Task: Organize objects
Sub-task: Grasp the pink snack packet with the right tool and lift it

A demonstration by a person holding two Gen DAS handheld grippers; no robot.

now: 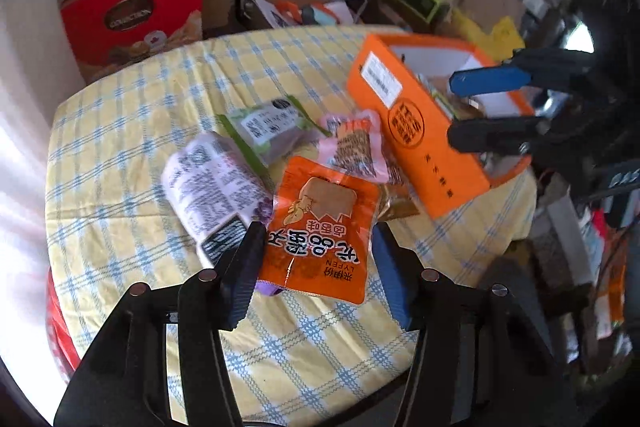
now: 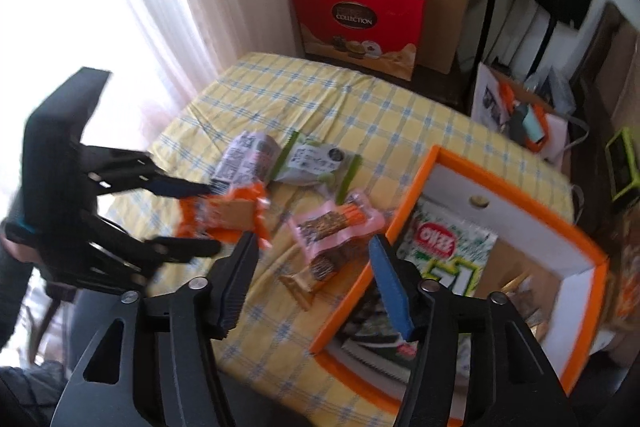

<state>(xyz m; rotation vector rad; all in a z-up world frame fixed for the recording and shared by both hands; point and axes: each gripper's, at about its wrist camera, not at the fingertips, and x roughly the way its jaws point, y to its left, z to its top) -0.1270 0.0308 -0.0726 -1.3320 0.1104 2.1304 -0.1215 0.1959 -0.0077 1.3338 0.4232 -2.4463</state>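
Observation:
My left gripper [image 1: 318,227] is shut on an orange snack packet [image 1: 320,195], its pads pressing the packet's two sides just above the checked tablecloth [image 1: 132,131]. In the right wrist view the same left gripper [image 2: 214,218] holds that orange packet [image 2: 236,215] at the left. My right gripper [image 2: 313,237] is open with nothing between its fingers, and hovers at the near-left corner of an open orange box [image 2: 416,187]. In the left wrist view the right gripper [image 1: 451,110] hangs over the orange box [image 1: 416,131]. A green-and-white packet [image 2: 448,247] lies inside the box.
Loose on the cloth lie a purple-white packet [image 1: 212,183], a green packet [image 1: 272,127], a pink packet [image 1: 356,143] and a brown one [image 2: 308,279]. A red gift box [image 2: 356,23] stands beyond the table's far edge. Bags and clutter [image 2: 520,115] crowd the right side.

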